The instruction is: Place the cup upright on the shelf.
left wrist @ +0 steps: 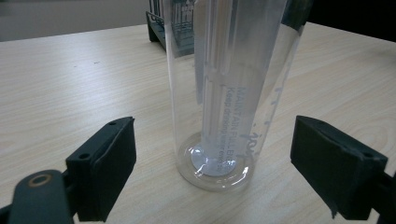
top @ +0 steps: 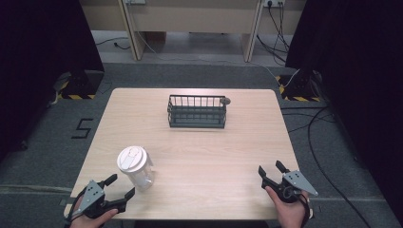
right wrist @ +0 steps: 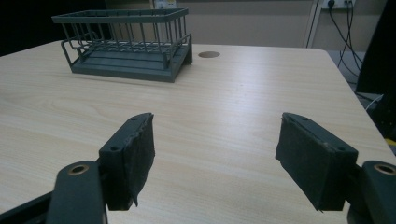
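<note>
Clear plastic tumbler with white lid [top: 135,167] is standing upright near the front-left corner of the light wooden surface [top: 209,156], sitting just ahead of the left hand-held gripper [top: 119,186], whose jaws are spreading wide to either side of the cup's base without touching it. Dark green wire basket [top: 197,111] is sitting at the far middle, well apart. Right hand-held gripper [top: 270,168] is hovering at the front-right edge, jaws spreading wide, gripping nothing.
</note>
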Action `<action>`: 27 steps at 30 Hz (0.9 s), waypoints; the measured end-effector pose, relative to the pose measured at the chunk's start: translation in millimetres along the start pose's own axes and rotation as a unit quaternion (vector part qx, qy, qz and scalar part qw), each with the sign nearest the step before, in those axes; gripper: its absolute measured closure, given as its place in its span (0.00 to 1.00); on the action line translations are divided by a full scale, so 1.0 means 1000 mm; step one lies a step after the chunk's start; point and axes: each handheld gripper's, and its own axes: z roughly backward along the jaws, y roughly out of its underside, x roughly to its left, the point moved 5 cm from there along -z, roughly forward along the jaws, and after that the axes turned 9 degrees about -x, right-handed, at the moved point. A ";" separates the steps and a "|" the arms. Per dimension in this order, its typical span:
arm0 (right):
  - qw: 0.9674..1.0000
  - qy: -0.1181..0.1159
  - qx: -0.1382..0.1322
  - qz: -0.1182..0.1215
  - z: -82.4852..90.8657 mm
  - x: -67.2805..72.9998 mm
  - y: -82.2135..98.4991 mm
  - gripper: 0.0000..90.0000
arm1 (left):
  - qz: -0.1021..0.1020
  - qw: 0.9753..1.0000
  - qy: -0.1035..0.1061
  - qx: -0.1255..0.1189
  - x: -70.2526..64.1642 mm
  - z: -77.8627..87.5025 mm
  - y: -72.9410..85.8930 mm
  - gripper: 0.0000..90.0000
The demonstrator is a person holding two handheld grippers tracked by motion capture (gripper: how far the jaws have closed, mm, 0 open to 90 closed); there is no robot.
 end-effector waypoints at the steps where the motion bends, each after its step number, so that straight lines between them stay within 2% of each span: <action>1: 1.000 0.000 0.001 0.000 0.000 -0.001 0.001 0.31 | -0.001 1.000 0.002 0.003 -0.001 -0.001 0.001 0.15; 5: 1.000 -0.004 0.004 -0.004 0.000 0.000 0.002 0.30 | -0.009 1.000 0.006 0.008 -0.005 -0.004 0.000 0.15; 14: 1.000 -0.010 0.005 -0.005 -0.001 0.003 0.001 0.29 | -0.001 1.000 0.008 0.011 -0.009 -0.011 -0.001 0.15; 27: 1.000 -0.011 0.013 -0.006 -0.003 0.003 0.004 0.28 | -0.007 1.000 0.012 0.007 -0.006 -0.029 -0.010 0.15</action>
